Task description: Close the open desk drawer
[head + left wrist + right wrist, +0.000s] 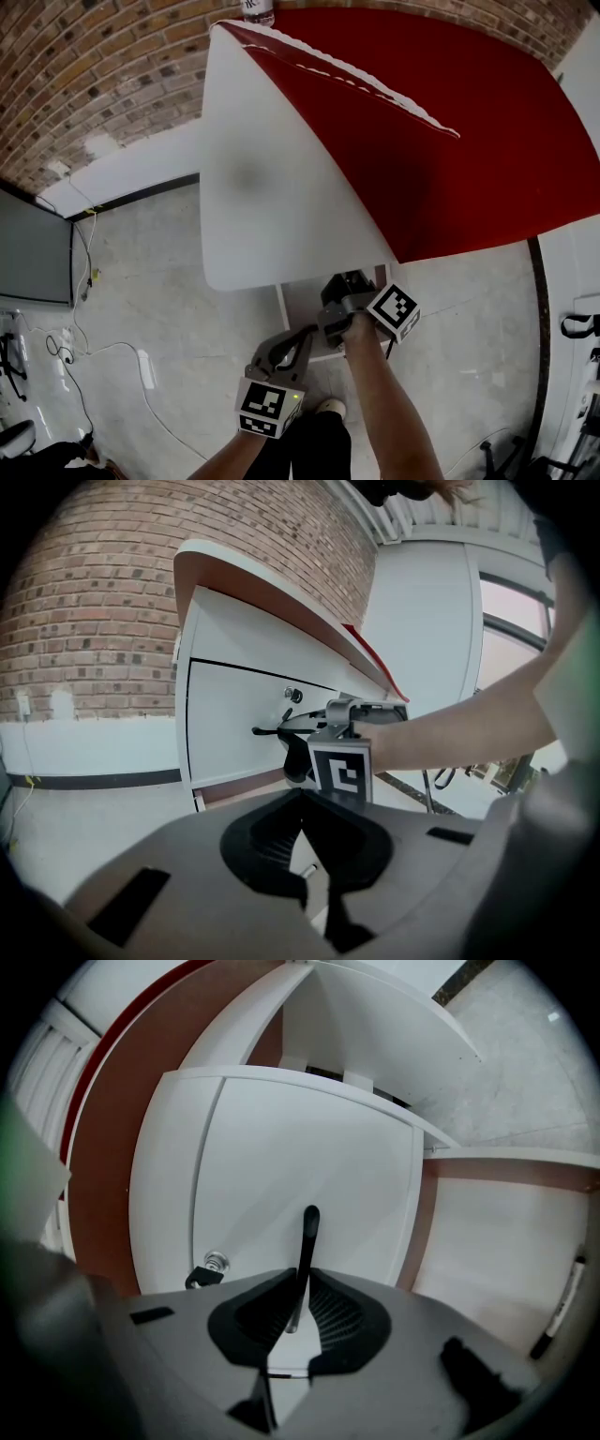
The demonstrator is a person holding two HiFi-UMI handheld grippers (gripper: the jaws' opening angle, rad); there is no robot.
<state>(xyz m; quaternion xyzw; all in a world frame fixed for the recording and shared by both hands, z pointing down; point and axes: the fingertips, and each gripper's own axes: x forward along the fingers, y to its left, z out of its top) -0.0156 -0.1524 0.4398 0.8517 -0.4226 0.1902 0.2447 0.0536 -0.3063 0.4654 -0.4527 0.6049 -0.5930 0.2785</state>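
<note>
Nearest the person, low and to the left, the left gripper (298, 339) hangs short of the desk. Its tongs are drawn together with nothing between them. It looks parked there to keep out of the working hand's way, since one hand is enough for this job.

Just beyond it and a little right, the right gripper (302, 1283) is rolled onto its side, so its tongs straddle the thin black bar handle (307, 1232). They are set narrow, and the bar fills the gap at their tips. A pinch on the handle, rather than a flat push on the panel, likely keeps the push straight along the drawer's runners.

The handle sits on the front of the white desk drawer (281, 1166), beside a small round metal lock (217, 1262). The drawer hangs under the near edge of the desk with a red top and white face (450, 122). From above, its box seems to jut out a little from the face, so I judge it not yet flush; a short push away from the person should seat it.

Farther off, the pale stone floor (159, 281) runs to the brown brick wall (94, 75).
</note>
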